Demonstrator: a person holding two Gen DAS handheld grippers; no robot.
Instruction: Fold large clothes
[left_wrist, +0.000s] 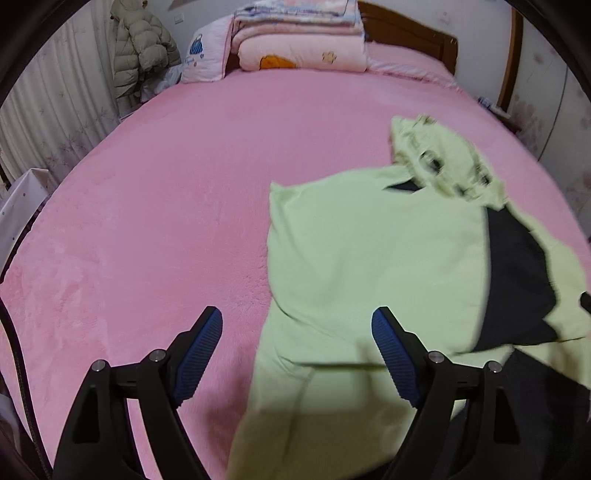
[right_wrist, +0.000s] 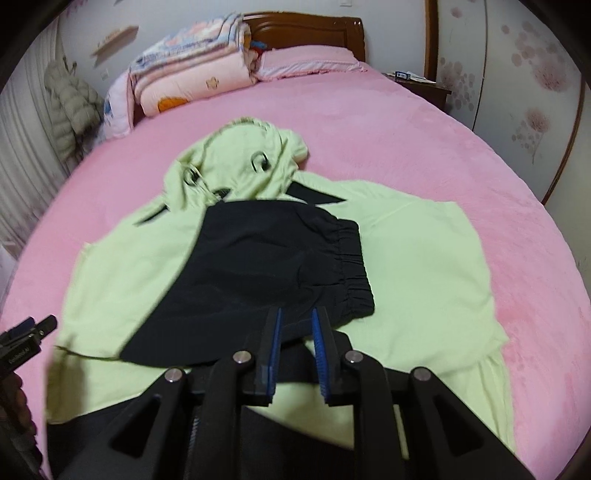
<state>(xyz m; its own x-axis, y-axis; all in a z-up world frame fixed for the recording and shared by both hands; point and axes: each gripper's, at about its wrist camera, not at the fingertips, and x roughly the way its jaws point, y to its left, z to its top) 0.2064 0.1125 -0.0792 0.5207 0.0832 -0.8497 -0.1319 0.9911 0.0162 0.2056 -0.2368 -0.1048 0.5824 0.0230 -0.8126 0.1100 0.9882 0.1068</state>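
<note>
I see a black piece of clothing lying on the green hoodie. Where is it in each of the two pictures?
Left wrist view: the black garment lies at the right edge, on the green hoodie.
Right wrist view: it lies centre frame, just beyond the gripper fingers.
Shared landmark: the folded quilts at the headboard.

Bed: wide, covered edge to edge by a pink plush sheet (right_wrist: 424, 155).
Headboard (right_wrist: 306, 33): dark wood, at the far end.
By the headboard: folded quilts (right_wrist: 192, 74) stacked on the sheet, a pillow (left_wrist: 203, 55) leaning beside them.
Away from the headboard: a light green hoodie (right_wrist: 424, 258) spread flat, hood toward it.
</note>
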